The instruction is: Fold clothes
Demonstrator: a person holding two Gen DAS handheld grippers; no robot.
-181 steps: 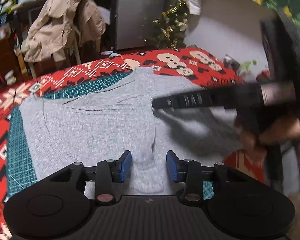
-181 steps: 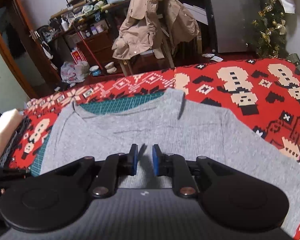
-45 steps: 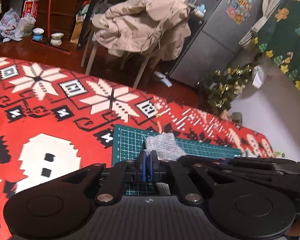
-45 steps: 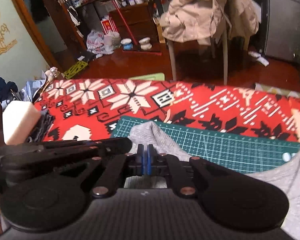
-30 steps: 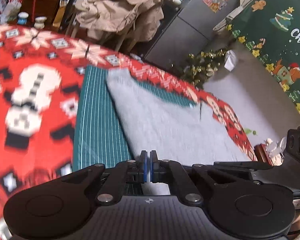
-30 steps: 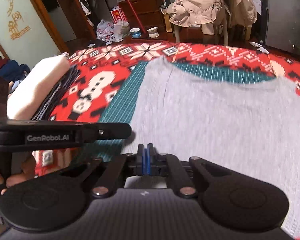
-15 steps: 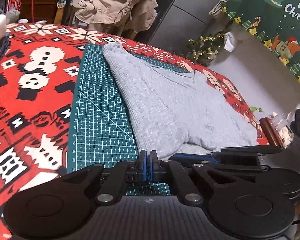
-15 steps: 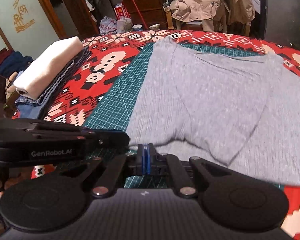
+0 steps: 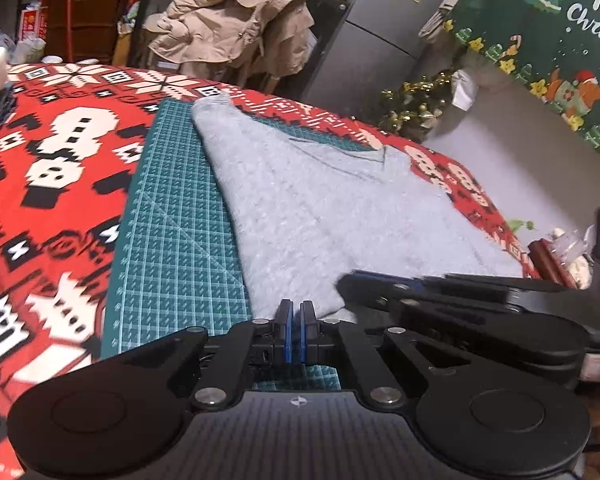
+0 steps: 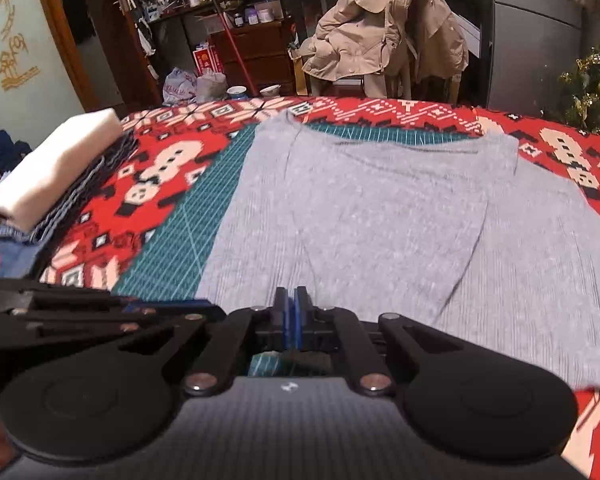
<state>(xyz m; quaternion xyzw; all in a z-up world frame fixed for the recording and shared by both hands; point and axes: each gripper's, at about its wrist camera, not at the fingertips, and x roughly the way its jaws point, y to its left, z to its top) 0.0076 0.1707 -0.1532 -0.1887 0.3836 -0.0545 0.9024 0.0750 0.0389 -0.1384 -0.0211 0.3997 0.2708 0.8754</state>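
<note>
A grey knitted sweater (image 9: 332, 208) lies flat on a green cutting mat (image 9: 180, 232), with its left part folded over the body. It also shows in the right wrist view (image 10: 380, 216). My left gripper (image 9: 294, 318) is at the sweater's near edge, its jaws almost together with a thin gap, and I cannot tell whether cloth is between them. My right gripper (image 10: 291, 304) is shut at the near edge of the folded grey cloth, and a hold on it is not clear. The right gripper's body (image 9: 460, 292) lies just right of my left one.
A red patterned cloth (image 10: 156, 168) covers the table. A stack of folded clothes (image 10: 48, 176) sits at the far left. A chair with a beige jacket (image 10: 384, 32) stands beyond the table, and a small Christmas tree (image 9: 416, 108) at the right.
Both grippers carried the sweater's left side over and toward the near edge, folding it onto the body. In the last half second they settled low at the near edge.
</note>
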